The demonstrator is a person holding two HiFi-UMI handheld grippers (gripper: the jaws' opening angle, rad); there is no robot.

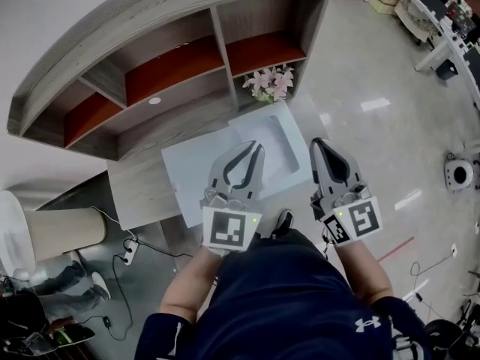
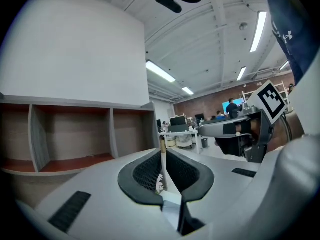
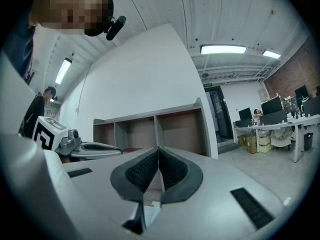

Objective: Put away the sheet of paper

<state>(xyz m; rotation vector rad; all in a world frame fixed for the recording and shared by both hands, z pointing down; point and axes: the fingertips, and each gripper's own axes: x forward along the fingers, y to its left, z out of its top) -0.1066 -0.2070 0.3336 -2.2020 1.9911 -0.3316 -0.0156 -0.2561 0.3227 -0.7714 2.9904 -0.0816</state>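
In the head view a large white sheet of paper (image 1: 193, 172) lies on the low grey wooden table (image 1: 139, 190). A second white sheet (image 1: 276, 132) overlaps its far right corner. My left gripper (image 1: 257, 148) hovers above the sheets, jaws shut with nothing in them. My right gripper (image 1: 318, 142) is beside it, past the sheets' right edge, also shut and empty. The left gripper view shows the pads (image 2: 162, 151) pressed together, pointing level at the shelf, with the right gripper (image 2: 235, 129) alongside. The right gripper view shows its own shut fingertips (image 3: 158, 151) and the left gripper (image 3: 95, 148).
A curved wooden shelf unit (image 1: 172, 66) with red-backed compartments stands behind the table. Pink flowers (image 1: 271, 81) sit at its right end. A cream cylinder (image 1: 64, 231), cables and a power strip (image 1: 127, 252) lie on the floor to the left. Office desks (image 1: 442, 21) stand far right.
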